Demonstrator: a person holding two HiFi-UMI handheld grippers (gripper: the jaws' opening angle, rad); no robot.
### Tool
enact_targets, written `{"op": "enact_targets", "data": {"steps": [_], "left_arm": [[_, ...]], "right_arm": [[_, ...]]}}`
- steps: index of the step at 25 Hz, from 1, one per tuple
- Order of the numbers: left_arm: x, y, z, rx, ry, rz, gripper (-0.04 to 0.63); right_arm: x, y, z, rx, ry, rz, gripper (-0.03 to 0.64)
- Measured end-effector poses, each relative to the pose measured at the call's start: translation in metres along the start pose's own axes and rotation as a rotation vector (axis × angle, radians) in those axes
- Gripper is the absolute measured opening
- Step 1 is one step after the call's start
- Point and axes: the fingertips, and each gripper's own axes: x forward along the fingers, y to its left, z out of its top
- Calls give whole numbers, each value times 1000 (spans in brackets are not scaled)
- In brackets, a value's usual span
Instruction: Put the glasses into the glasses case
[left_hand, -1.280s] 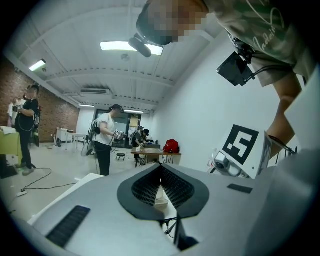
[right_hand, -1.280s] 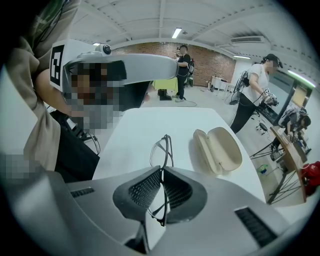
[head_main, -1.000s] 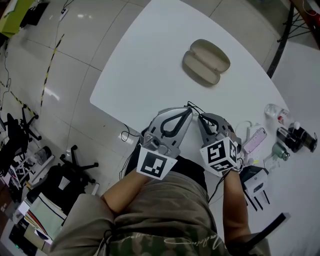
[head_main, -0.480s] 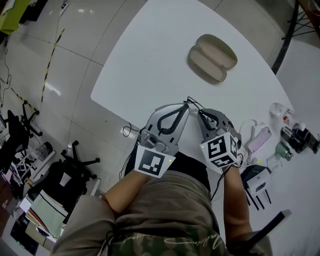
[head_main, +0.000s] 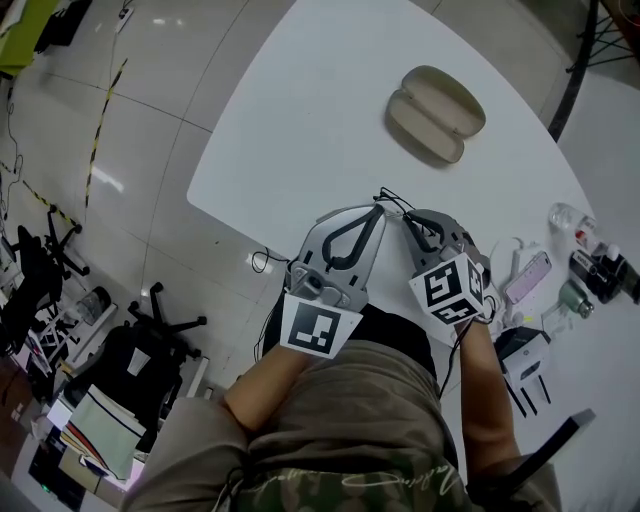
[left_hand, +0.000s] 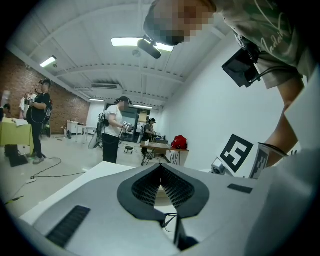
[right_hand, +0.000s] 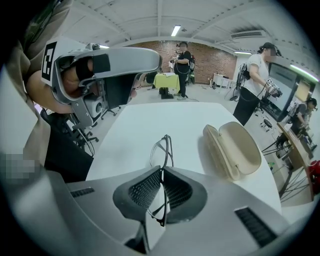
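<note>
Thin dark-framed glasses (right_hand: 162, 149) stick forward out of my right gripper (right_hand: 161, 170), which is shut on their frame just above the white table (head_main: 300, 130). In the head view the glasses (head_main: 391, 202) show as thin wire between the two gripper tips. The beige glasses case (head_main: 437, 113) lies open farther out on the table, and to the right of the glasses in the right gripper view (right_hand: 232, 147). My left gripper (head_main: 379, 208) is beside the right gripper (head_main: 406, 215), tips almost meeting. Its jaws (left_hand: 161, 169) are shut at the tip; a bit of the glasses (left_hand: 170, 222) shows low in their gap.
Both grippers hover at the table's near edge, close to my body. Small bottles (head_main: 590, 265), a pink phone (head_main: 527, 277) and cables crowd the table's right side. Office chairs (head_main: 150, 330) stand on the floor to the left. People stand in the room behind.
Both grippers keep the same pose with the glasses between them. The head view has shifted a little, so the case sits slightly farther right in the picture.
</note>
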Motion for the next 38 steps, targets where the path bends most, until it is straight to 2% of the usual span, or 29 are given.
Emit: {"op": "enact_targets", "data": {"steps": [7,10,16,32,38], "left_arm": [[-1,3,4,6,6,7,6],[-3,6,7,-16,11,16,6],[0,13,19,-8,-28,25,6],[-2,11,9,-19,-8,8,6],[-3,16,7,-46,-9,15,6]], "right_arm": [[6,-9,2,7,-14,0,31],[14,-13,4,3,-7,1,31],[18,-18,8,0,-2,4,31],[24,-32,15,-1,-21,-2,31],[28,-36,19,-27,-21,-1,31]]}}
